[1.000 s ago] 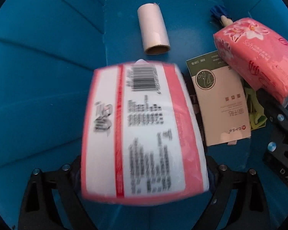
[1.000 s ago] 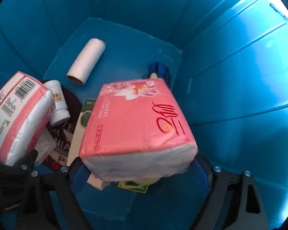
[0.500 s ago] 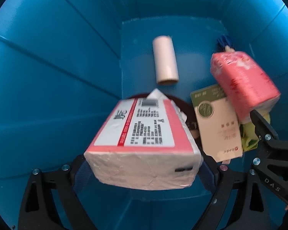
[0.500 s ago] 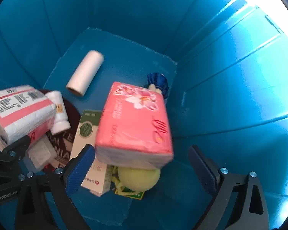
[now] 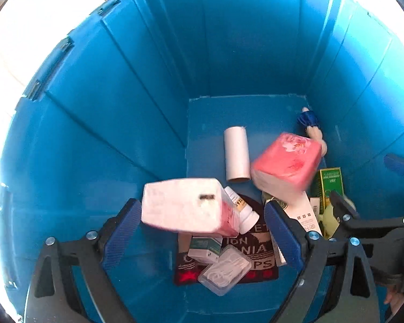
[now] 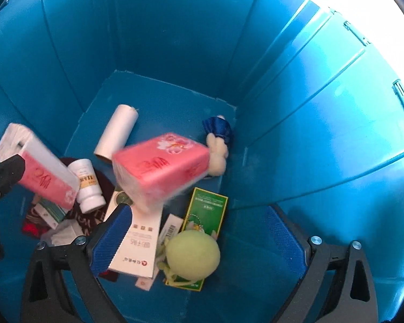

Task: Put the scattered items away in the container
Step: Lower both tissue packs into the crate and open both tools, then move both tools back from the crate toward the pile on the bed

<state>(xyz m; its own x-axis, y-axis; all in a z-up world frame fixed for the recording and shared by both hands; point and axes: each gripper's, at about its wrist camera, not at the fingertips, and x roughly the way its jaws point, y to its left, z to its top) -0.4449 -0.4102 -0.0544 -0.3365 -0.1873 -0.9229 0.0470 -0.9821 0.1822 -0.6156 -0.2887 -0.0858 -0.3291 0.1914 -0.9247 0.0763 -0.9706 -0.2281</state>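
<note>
Left wrist view: half a second ago the left tongs (image 5: 202, 228) were clamped on the white-and-pink tissue pack (image 5: 188, 207); now their blue pads stand wide apart and the pack hangs blurred between them, touching neither pad as far as can be seen. It looks to be dropping toward the dark printed cloth (image 5: 245, 253), the white pill bottle (image 5: 242, 210) and the clear plastic case (image 5: 224, 269) on the floor of the blue container (image 5: 121, 107). Further in, the pink flowered tissue pack (image 5: 285, 161) is also blurred, above the paper roll (image 5: 236, 158) and the flat boxes. Both packs have therefore been let go inside the bin, so this pair of items is as good as tidied.

Right wrist view: the right tongs (image 6: 199, 239) are spread wide and grip nothing. The pink flowered tissue pack (image 6: 161, 167), already released a half second back, has tumbled further from the pads and is smeared with motion just beside the small plush toy in a blue dress (image 6: 218, 145). Below the tongs lie the pale green ball (image 6: 192, 255), the green box (image 6: 204, 212) and the white card box (image 6: 140, 245). The white-and-pink tissue pack (image 6: 37, 167) shows at the left edge, tilted over the pill bottle (image 6: 86, 185).
</note>
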